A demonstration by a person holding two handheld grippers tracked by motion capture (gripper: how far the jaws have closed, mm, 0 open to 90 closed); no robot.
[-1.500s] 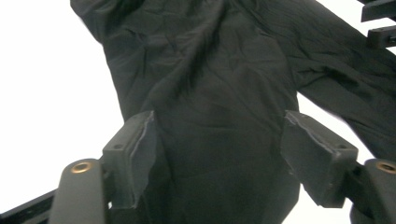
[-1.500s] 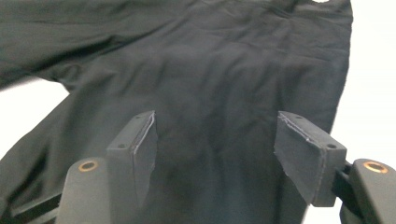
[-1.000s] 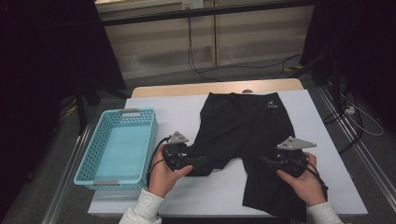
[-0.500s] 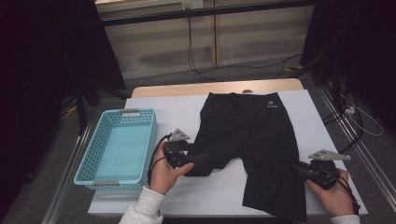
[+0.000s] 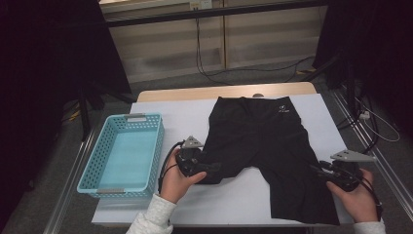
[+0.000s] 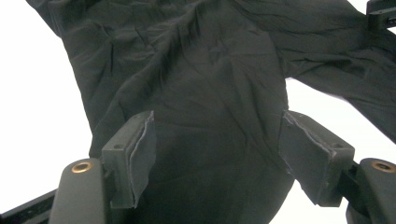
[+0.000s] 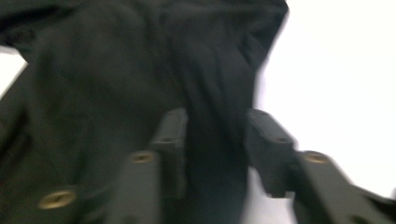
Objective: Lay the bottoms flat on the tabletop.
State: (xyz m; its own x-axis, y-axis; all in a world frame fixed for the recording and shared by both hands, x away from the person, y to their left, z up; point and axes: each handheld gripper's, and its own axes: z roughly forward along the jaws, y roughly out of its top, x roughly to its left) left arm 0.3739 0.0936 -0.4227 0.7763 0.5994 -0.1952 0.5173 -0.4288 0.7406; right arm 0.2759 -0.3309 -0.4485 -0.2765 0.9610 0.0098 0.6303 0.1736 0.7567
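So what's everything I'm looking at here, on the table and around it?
shorts: one, black, spread flat on the table
basket: one, light blue, left end of the table
table: one, white top with a wooden far edge
cables: a few, dark, on the floor behind
left gripper: one, black, jaws open over a shorts leg
right gripper: one, black, at the other leg's outer edge, jaws just been opening, cloth between them
hands: two, holding the grippers

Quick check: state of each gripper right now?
Left gripper: open, jaws astride the black shorts, not pinching.
Right gripper: jaws just reopening, shorts fabric between them; grip cannot be told.
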